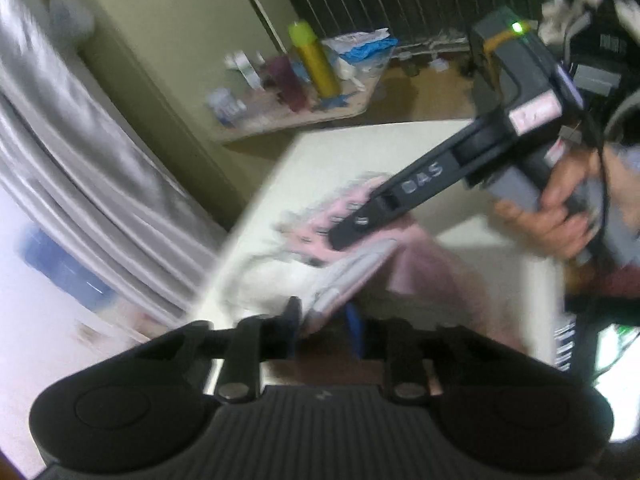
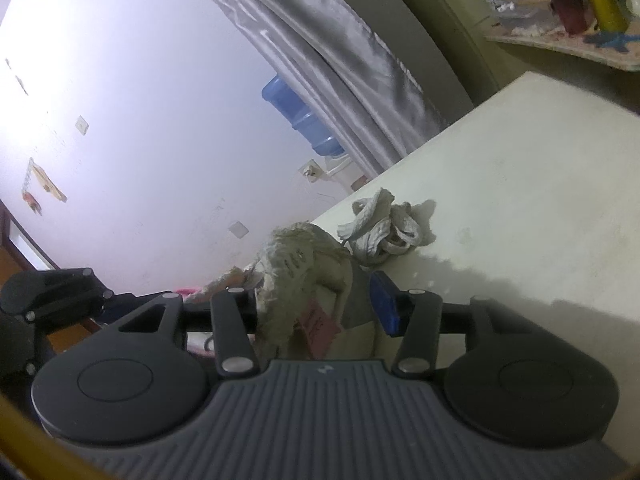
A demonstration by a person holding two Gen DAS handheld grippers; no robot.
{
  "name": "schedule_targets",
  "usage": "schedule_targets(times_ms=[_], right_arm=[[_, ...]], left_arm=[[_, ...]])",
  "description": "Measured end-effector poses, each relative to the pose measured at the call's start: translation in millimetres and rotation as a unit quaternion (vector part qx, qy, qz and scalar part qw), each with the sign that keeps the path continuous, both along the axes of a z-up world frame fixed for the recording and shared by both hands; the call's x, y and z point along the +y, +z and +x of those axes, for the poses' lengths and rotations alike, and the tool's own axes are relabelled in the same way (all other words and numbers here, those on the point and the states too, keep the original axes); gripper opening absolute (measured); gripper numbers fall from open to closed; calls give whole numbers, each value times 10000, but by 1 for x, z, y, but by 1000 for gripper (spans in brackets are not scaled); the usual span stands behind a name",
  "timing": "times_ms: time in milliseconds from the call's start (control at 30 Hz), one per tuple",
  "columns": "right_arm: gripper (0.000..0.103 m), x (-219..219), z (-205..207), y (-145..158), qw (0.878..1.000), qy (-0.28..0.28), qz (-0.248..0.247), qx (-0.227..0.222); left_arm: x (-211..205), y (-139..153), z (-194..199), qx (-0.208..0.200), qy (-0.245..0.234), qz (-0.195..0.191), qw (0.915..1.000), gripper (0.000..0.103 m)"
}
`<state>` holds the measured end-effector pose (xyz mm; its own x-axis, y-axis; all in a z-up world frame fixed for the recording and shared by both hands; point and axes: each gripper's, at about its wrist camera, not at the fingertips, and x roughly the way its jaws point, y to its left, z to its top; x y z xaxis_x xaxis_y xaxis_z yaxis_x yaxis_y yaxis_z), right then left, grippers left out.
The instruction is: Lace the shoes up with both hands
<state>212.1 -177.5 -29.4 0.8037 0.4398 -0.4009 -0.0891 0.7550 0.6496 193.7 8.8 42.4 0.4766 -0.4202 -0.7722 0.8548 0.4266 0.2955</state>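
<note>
**Holding the shoe for lacing**

Seen from the left wrist, the pink shoe [image 1: 340, 232] is lain on the pale table [image 1: 472, 148], blurred. The right gripper [image 1: 340, 240] is pressed onto its eyelets, gripped by a hand [image 1: 560, 220]. The left gripper [image 1: 324, 316] is nearly closed; whether anything is held cannot be told.

From the right wrist, the shoe's tongue [image 2: 304, 272] is straddled by half-open jaws. The lace [image 2: 380, 228] is bunched beyond, untouched. One end should be pinched first. A curtain [image 2: 340, 60] and shelf [image 2: 560, 46] are seen behind.

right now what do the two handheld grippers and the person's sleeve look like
The right gripper has long matte black fingers embossed with pale letters, a grey body with a green light, a pale label and a black cable. The left gripper is black with a ribbed grey base, round caps, silver pins and blue pads. The sleeve is pale blue-grey.
</note>
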Motion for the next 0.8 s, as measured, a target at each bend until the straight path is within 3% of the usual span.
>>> schedule_targets(times_ms=[133, 167, 233, 267, 300, 367, 433, 567, 700, 767, 800], right_arm=[[48, 1, 0, 2, 10000, 36, -78, -25], [49, 2, 0, 2, 9999, 43, -95, -30], [49, 1, 1, 2, 10000, 55, -80, -22], [49, 1, 1, 2, 9999, 44, -92, -15], [49, 1, 0, 2, 9999, 32, -105, -8], [49, 1, -2, 3, 9999, 31, -143, -13], [49, 1, -4, 5, 9998, 45, -191, -30], [49, 1, -6, 7, 9996, 61, -258, -7], [51, 2, -6, 7, 9997, 44, -256, -21], [54, 4, -7, 7, 9995, -2, -320, -67], [55, 5, -7, 6, 9993, -24, -350, -85]], left_arm=[[5, -4, 25, 879, 371, -218, 9952, 20], [6, -3, 32, 1157, 490, -190, 9919, 24], [8, 0, 45, 1706, 696, -183, 9827, 35], [9, 2, 48, 1963, 702, -238, 9777, 53], [8, 5, 45, 2046, 647, -271, 9763, 61], [6, 15, 30, 1828, 527, -300, 9813, 59], [6, 26, 13, 1290, 469, -407, 9897, 54], [0, 34, 0, 752, 673, -735, 9922, 47], [-31, 10, 6, 56, 1100, -202, 9937, 30], [-47, -9, 15, -35, 1389, 77, 9903, 28], [-55, -18, 21, -32, 1548, 195, 9877, 23]])
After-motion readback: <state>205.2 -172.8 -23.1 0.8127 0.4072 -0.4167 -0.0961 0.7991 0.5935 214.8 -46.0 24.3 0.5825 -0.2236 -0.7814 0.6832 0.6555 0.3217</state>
